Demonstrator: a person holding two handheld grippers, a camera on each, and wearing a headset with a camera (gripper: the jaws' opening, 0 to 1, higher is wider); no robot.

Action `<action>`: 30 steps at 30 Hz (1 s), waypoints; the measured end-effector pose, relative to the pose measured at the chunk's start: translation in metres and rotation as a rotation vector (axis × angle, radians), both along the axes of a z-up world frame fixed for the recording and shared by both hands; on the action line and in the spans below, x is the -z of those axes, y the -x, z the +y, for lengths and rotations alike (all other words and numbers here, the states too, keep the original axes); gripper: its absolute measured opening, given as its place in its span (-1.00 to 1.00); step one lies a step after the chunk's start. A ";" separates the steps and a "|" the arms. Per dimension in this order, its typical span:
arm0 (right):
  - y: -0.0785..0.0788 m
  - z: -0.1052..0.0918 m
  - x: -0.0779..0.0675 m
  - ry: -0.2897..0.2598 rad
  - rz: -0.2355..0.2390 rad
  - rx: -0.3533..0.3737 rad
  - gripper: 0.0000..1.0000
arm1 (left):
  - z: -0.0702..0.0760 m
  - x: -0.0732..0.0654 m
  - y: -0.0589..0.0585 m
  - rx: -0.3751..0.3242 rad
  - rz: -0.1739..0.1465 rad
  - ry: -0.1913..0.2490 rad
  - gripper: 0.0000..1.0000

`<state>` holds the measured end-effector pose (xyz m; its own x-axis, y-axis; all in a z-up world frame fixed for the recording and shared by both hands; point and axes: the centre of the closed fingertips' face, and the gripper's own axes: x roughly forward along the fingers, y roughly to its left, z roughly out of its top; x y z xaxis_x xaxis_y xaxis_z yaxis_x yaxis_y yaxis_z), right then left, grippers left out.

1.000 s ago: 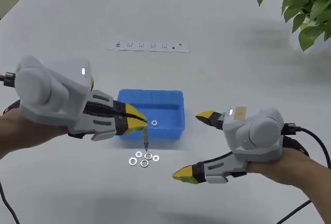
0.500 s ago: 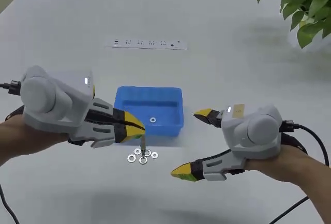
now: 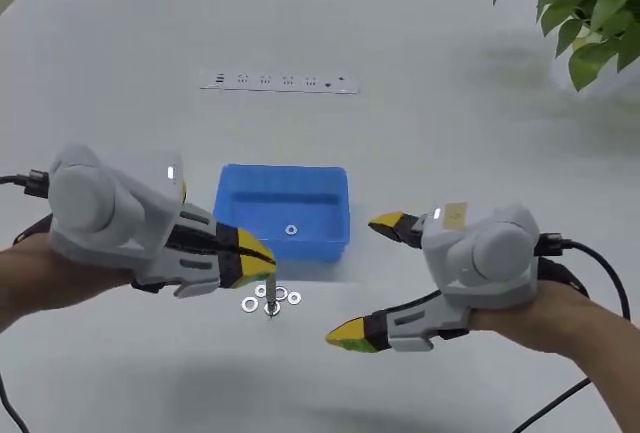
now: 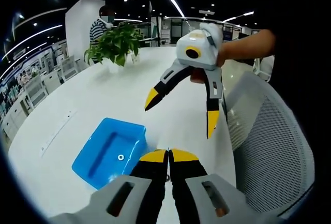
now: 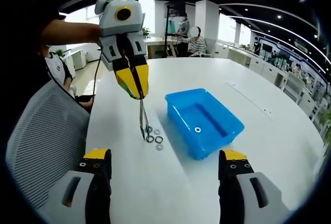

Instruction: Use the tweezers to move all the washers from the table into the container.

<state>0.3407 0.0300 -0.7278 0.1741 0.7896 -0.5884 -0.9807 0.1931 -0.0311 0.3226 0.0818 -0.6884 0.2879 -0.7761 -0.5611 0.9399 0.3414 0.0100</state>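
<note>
Task at an early stage: one washer (image 3: 291, 230) lies in the blue container (image 3: 330, 245), while a cluster of washers (image 3: 285, 298) is left on the table (image 3: 450, 103) just in front of it. The tweezers (image 3: 271, 295) are clamped between the closed jaws of the left gripper (image 3: 262, 256), tips down among the cluster — whether one is pinched cannot be told. The right gripper (image 3: 365, 279) is held nearby, jaws spread and empty.

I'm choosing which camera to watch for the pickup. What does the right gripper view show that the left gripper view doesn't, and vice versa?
Right gripper view: the left hand-held gripper clamping the tweezers, tips among the loose washers on the table. Left gripper view: the right hand-held gripper, jaws spread, holding nothing. Both: the blue container with one washer inside.
</note>
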 end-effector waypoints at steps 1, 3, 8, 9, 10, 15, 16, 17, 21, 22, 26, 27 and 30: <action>0.001 0.000 0.001 0.000 0.001 -0.001 0.72 | -0.001 0.000 0.000 0.002 -0.003 0.004 -0.91; 0.002 0.000 0.001 0.001 0.003 -0.004 0.72 | -0.001 0.000 0.000 0.003 -0.003 0.005 -0.91; 0.004 0.000 0.003 0.005 0.007 -0.011 0.71 | -0.001 0.000 -0.001 0.008 -0.007 0.002 -0.91; 0.005 0.001 0.003 0.004 0.007 -0.013 0.70 | -0.001 0.000 -0.001 0.008 -0.007 0.002 -0.91; 0.006 0.002 0.002 0.002 0.006 -0.016 0.69 | -0.001 0.000 -0.001 0.011 -0.006 0.002 -0.91; 0.008 0.005 0.002 -0.001 0.001 -0.037 0.62 | -0.001 0.000 0.001 0.031 -0.012 -0.004 -0.91; 0.009 0.006 0.002 -0.002 0.000 -0.043 0.59 | 0.000 0.000 0.001 0.032 -0.013 -0.007 -0.91; 0.010 0.007 0.002 -0.002 0.001 -0.049 0.56 | 0.000 0.000 0.002 0.036 -0.011 -0.011 -0.91; 0.015 0.014 0.003 -0.004 0.001 -0.082 0.46 | 0.002 0.000 0.003 0.051 -0.011 -0.024 -0.91; 0.016 0.015 0.003 -0.005 -0.001 -0.090 0.44 | 0.002 0.000 0.003 0.054 -0.012 -0.027 -0.91; 0.019 0.021 0.004 -0.004 -0.004 -0.123 0.31 | 0.003 0.000 0.005 0.069 -0.005 -0.034 -0.91; 0.020 0.023 0.004 -0.004 -0.004 -0.131 0.29 | 0.003 0.000 0.005 0.071 -0.005 -0.035 -0.91; 0.021 0.028 0.004 -0.003 -0.009 -0.153 0.22 | 0.003 0.000 0.007 0.077 0.000 -0.035 -0.91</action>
<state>0.3193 0.0581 -0.7316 0.0566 0.8089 -0.5853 -0.9984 0.0413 -0.0394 0.3161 0.0847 -0.6886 0.2280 -0.7757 -0.5885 0.9634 0.2673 0.0209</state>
